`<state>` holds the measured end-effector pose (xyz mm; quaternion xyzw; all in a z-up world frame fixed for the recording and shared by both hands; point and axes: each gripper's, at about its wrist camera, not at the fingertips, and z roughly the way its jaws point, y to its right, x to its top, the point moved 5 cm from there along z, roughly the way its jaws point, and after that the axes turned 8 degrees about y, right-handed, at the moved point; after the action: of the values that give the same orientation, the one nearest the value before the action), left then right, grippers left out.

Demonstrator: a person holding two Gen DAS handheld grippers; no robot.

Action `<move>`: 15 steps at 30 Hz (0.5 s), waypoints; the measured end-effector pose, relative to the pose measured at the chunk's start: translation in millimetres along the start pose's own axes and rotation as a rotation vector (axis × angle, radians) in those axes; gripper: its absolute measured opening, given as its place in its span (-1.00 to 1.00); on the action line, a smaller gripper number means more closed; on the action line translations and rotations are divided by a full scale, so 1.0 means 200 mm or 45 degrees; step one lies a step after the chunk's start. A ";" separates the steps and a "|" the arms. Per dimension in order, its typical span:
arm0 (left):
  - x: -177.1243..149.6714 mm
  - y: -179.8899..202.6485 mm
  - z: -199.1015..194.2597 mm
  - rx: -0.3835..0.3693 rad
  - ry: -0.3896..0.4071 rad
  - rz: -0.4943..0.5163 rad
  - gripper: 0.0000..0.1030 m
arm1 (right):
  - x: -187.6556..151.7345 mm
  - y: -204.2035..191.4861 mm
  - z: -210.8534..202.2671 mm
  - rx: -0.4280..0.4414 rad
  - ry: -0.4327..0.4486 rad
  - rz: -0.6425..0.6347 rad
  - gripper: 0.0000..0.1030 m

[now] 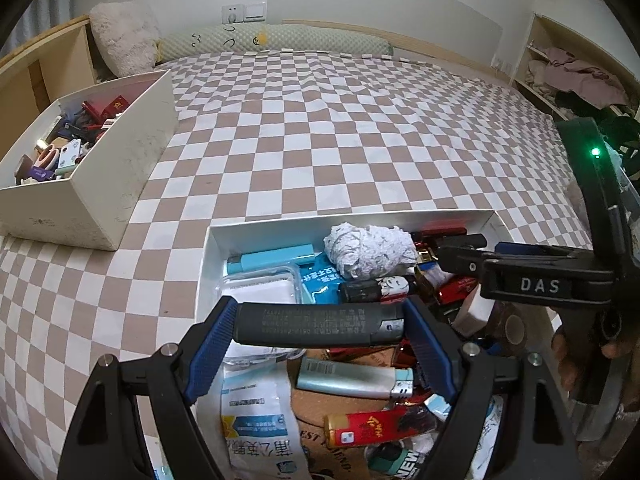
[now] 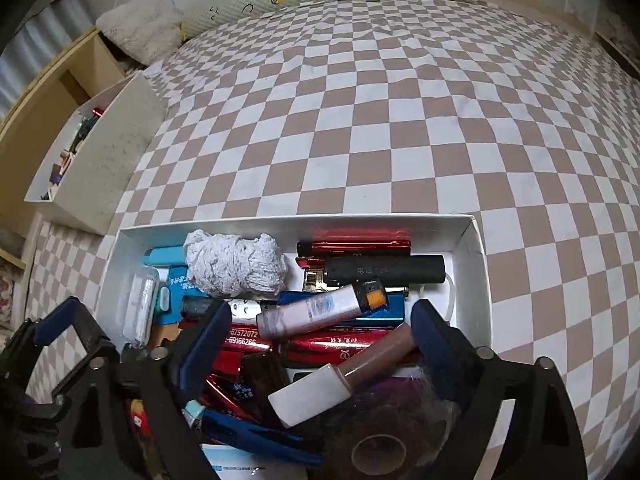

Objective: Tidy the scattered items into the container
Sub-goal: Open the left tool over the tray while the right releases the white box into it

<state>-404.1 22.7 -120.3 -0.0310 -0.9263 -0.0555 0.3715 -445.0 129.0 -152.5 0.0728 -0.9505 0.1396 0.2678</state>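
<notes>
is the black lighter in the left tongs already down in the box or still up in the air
Not in yet: the black lighter is clamped crosswise between the left tongs, above the white box.

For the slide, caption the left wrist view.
Left claw grips a black lighter above the full white box on a checked bed.

White box [image 2: 476, 248] on a brown-and-white checkered bedspread [image 2: 360, 140]; black lighter [image 1: 320, 324].

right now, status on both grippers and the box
Left gripper shut on black lighter, over white box. Right gripper open, nothing gripped, above the lighters. Box crowded; crumpled tissue at rear.
</notes>
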 end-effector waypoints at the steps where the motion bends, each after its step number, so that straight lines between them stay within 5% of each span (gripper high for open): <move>1: 0.00 0.01 0.01 -0.001 -0.005 0.004 0.62 | 0.00 0.00 -0.01 0.004 0.003 0.008 0.77; 15: 0.03 0.15 0.16 -0.083 -0.098 -0.019 0.62 | 0.02 -0.02 -0.10 0.059 0.045 0.100 0.77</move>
<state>-427.0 56.6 -137.0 -0.0382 -0.9378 -0.0870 0.3339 -436.8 131.9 -133.2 0.0389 -0.9443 0.1733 0.2772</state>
